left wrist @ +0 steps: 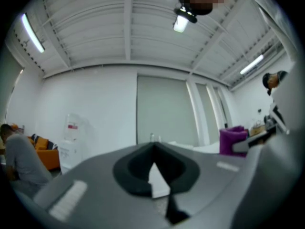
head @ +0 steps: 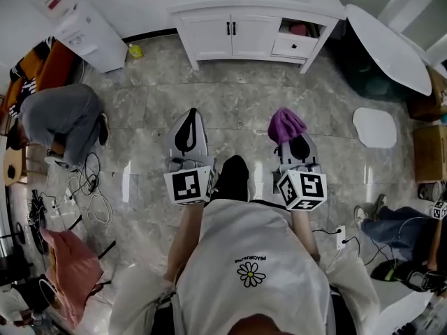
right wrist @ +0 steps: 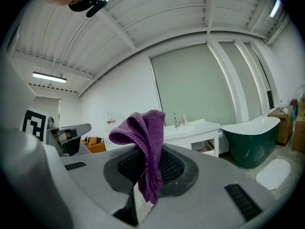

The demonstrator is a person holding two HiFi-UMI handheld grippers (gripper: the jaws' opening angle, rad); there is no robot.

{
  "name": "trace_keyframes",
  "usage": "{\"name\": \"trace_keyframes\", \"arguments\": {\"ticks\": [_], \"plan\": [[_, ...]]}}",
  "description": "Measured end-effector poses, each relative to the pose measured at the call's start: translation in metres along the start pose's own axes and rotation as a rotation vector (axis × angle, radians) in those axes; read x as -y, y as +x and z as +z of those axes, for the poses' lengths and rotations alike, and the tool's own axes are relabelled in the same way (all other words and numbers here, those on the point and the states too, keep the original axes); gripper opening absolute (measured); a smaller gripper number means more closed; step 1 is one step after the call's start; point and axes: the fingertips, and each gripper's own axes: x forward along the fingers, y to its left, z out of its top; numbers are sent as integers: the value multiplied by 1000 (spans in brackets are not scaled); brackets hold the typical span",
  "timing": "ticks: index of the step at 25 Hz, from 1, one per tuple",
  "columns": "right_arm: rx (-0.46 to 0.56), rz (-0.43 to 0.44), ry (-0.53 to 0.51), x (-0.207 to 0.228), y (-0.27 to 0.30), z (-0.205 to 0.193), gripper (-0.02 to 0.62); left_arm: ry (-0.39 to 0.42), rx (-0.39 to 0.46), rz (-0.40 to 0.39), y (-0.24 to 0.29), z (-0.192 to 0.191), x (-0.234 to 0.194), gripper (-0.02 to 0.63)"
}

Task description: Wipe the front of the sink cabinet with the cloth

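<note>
The white sink cabinet (head: pixel 244 30) stands at the far wall, two doors shut, a drawer pulled out at its right; it also shows small in the right gripper view (right wrist: pixel 193 133). A purple cloth (head: pixel 286 124) is bunched at the tip of my right gripper (head: pixel 292 142), which is shut on it, well short of the cabinet. In the right gripper view the cloth (right wrist: pixel 145 149) hangs folded between the jaws. My left gripper (head: pixel 188 132) is shut with nothing in it, level with the right one over the marble floor. From the left gripper view the cloth (left wrist: pixel 232 138) shows at right.
A green bathtub (head: pixel 387 44) with a white rim stands right of the cabinet, a white mat (head: pixel 375 126) before it. A water dispenser (head: pixel 87 33) is at the left wall. A person in grey (head: pixel 59 121) crouches at left; cables (head: pixel 87 190) lie nearby.
</note>
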Motion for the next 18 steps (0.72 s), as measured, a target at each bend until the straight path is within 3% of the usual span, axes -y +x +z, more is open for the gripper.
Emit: {"name": "trace_keyframes", "arguments": {"ticks": [8, 18], "plan": [[-8, -10, -12, 17, 51, -4, 58, -14, 3, -22, 67, -25, -15, 5], [-6, -39, -16, 37, 196, 34, 57, -29, 12, -69, 222, -28, -69, 5]]}}
